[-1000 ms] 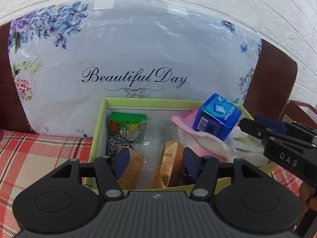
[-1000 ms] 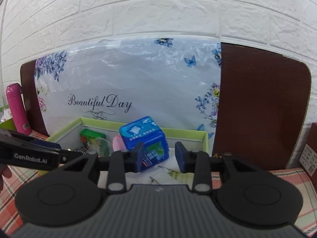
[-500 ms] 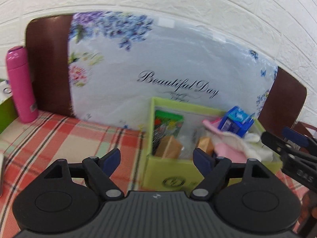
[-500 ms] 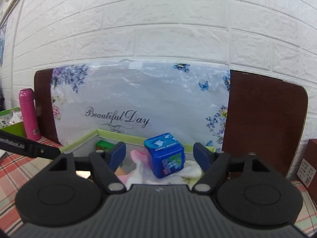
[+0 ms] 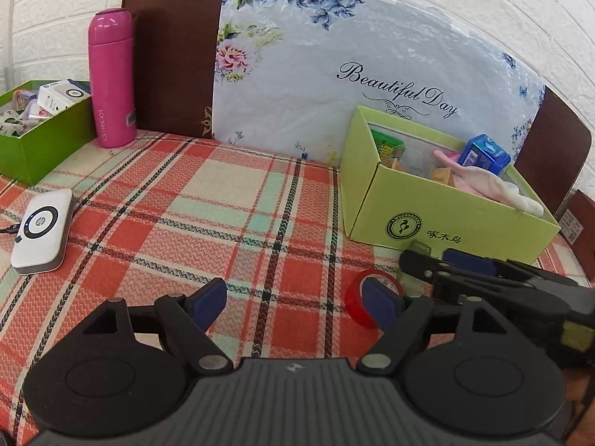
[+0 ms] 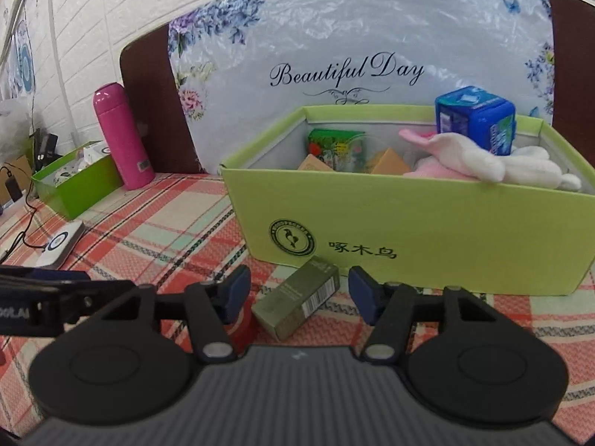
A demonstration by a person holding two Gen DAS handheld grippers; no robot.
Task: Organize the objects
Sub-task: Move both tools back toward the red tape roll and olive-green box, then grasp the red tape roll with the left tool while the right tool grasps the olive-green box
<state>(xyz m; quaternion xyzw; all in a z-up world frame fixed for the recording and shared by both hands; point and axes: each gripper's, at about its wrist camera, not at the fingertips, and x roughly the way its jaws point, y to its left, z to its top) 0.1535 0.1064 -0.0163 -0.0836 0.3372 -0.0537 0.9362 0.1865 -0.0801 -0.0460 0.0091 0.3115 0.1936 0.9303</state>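
Where plaid cloth (image 6: 156, 230) ripples, boxy olive carton (image 6: 297, 303).

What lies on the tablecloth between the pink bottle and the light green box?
Nothing: in the left wrist view the plaid tablecloth is bare between the pink bottle and the light green box.

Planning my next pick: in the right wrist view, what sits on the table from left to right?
Dark green box → white charger puck → pink bottle → olive carton → lime storage box.
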